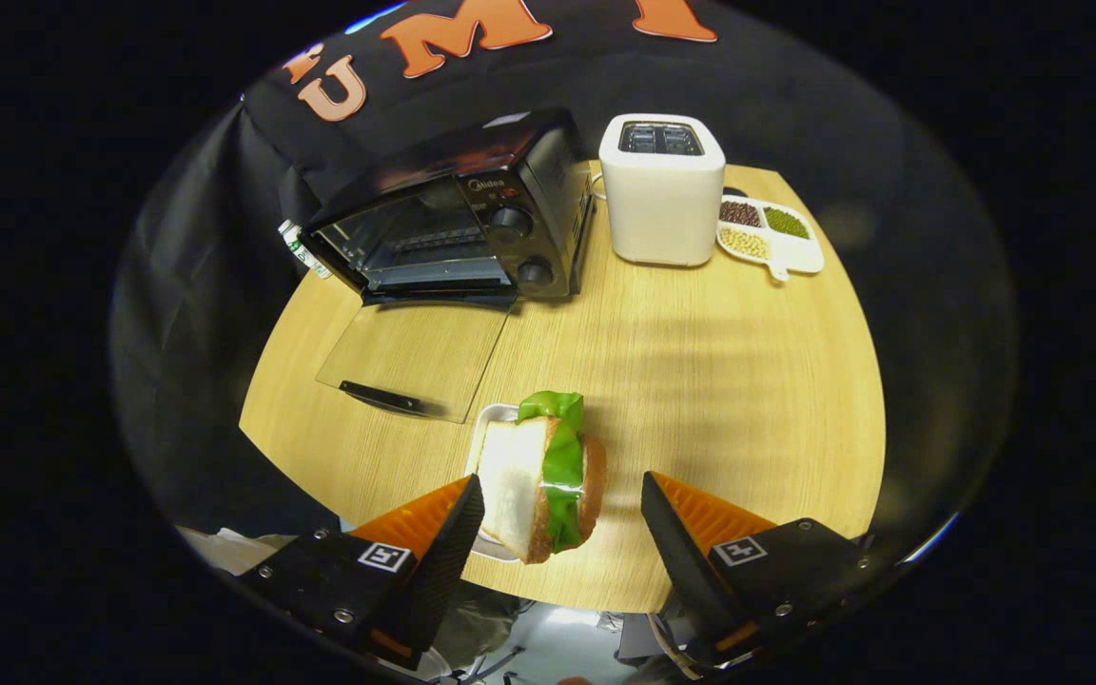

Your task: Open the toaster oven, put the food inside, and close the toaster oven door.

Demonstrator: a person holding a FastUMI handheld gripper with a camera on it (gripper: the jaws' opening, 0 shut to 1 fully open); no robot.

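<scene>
Gripper (562, 514) fingers spread wide, nothing clamped; sandwich (543, 485) stands on edge between them, nearer the left finger, resting on a small white tray (489, 428) at the table (700, 381) front. Toaster oven (453, 228) sits well beyond w/ its glass door (415, 357) already down flat. Step in hand, I'd judge: grabbing the food. Next: close fingers on the bread sides, lift, carry to the oven opening.
</scene>
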